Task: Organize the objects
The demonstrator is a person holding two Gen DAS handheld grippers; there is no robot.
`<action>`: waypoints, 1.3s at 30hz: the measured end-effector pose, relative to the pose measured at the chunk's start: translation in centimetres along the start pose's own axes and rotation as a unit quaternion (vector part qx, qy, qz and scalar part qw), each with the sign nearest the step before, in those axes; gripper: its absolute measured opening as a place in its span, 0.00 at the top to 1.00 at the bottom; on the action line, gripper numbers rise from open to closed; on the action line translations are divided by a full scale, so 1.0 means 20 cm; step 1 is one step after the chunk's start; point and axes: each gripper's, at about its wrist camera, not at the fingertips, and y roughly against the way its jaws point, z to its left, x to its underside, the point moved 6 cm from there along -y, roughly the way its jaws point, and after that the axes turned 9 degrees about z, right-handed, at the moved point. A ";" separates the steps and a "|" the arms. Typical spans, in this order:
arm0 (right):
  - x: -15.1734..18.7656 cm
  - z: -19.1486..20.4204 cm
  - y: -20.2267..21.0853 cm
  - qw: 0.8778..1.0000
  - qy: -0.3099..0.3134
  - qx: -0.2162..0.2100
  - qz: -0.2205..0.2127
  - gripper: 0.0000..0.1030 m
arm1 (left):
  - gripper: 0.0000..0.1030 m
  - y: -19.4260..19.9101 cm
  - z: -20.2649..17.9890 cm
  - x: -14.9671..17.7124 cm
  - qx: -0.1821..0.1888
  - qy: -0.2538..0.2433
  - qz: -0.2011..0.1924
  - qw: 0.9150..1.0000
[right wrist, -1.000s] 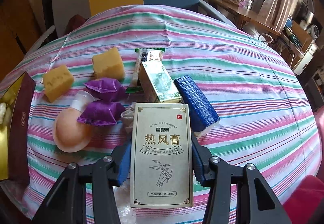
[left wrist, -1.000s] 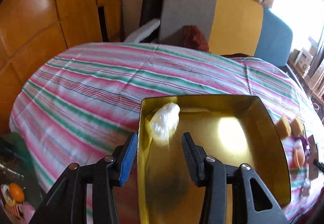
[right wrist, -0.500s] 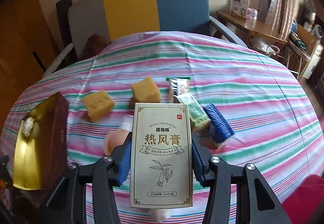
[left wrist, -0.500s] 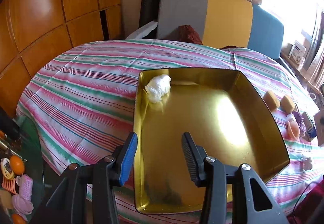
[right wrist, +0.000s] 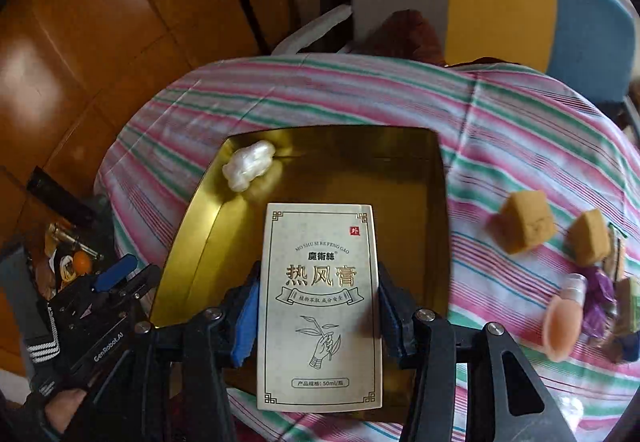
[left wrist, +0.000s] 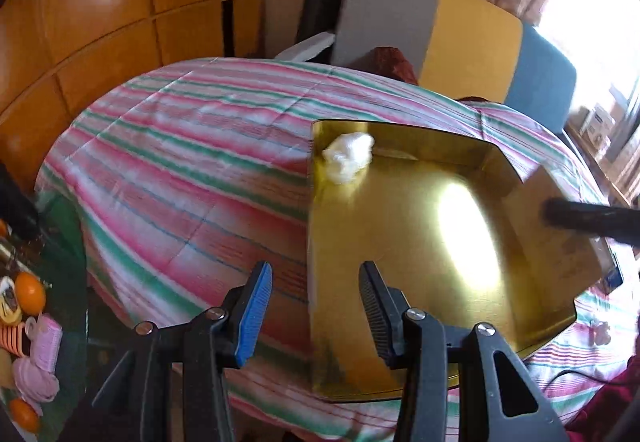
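Right wrist view, right hand-held gripper clamped on cream box (label "MO SHU SI RE FENG GAO", "50ml"), above gold tray.

cream box reading 热风膏, "50ml", left hand-held gripper marked "GenRobot.AI"

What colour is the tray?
Shiny gold tray, clearest in the right wrist view.

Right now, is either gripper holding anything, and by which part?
The right gripper clamps the cream box by its two long side edges, above the gold tray. The left gripper holds nothing.
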 end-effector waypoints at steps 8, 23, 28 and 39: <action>-0.16 0.25 -0.48 0.996 -0.038 -0.006 0.080 0.50 | 0.56 -0.02 0.25 0.03 -0.007 0.048 0.012 0.999; -0.17 0.27 -0.50 0.988 -0.097 -0.108 0.061 0.22 | 0.56 -0.06 0.22 0.05 0.015 0.037 0.023 0.999; -0.07 0.28 -0.29 1.000 -0.006 -0.014 -0.021 0.10 | 0.56 -0.03 0.17 0.05 0.022 0.030 0.019 0.999; 0.14 0.14 0.08 0.969 0.064 0.167 -0.174 0.00 | 0.55 0.11 -0.06 0.03 0.024 -0.034 -0.014 0.999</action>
